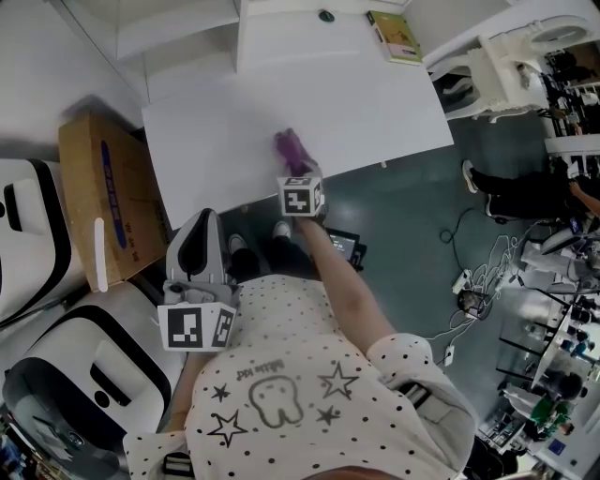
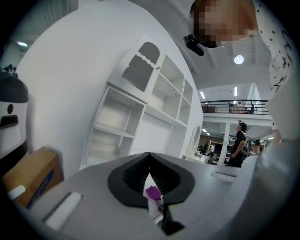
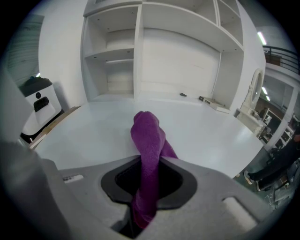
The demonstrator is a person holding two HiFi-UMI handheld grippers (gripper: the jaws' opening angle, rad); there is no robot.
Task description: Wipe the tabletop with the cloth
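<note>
Closest in, the left hand-held gripper (image 1: 203, 220) hangs tucked against the person's body at 8 o'clock, short of the bench edge and pointing toward it. Its jaws are drawn together with only a thin slit between them, and nothing is held. One marker cube (image 1: 197, 326) sits on its rear.

The right arm (image 1: 347, 300) reaches straight out toward 12 o'clock, forearm bare. The right hand-held gripper (image 3: 149, 164) is over the near edge of the bench (image 1: 356, 103), and a second marker cube (image 1: 300, 195) rides on it. Its jaws are clamped on the cloth (image 3: 147, 136): one purple cloth, bunched, running through the jaws and standing up past the tips. In the head view its free end lies on the white top near the front edge, at about 11 o'clock from the cube.

That makes two hand-held grippers and one cloth.

Off the bench at 9 o'clock there's one cardboard box (image 1: 98, 187), flaps shut, so what's inside can't be told. A white strip (image 1: 98, 255) lies across its near end. Two white-and-black machines stand further out on that side, one (image 1: 28, 234) beside the box and one (image 1: 84, 375) nearer the person.

Out at the far edge of the bench, one book (image 1: 395, 36) lies flat at 1 o'clock, and one small dark object (image 1: 325, 15) sits at 12 o'clock.

Beyond that, a white shelf unit (image 3: 140, 47) stands against the wall with its compartments open to the front.
</note>
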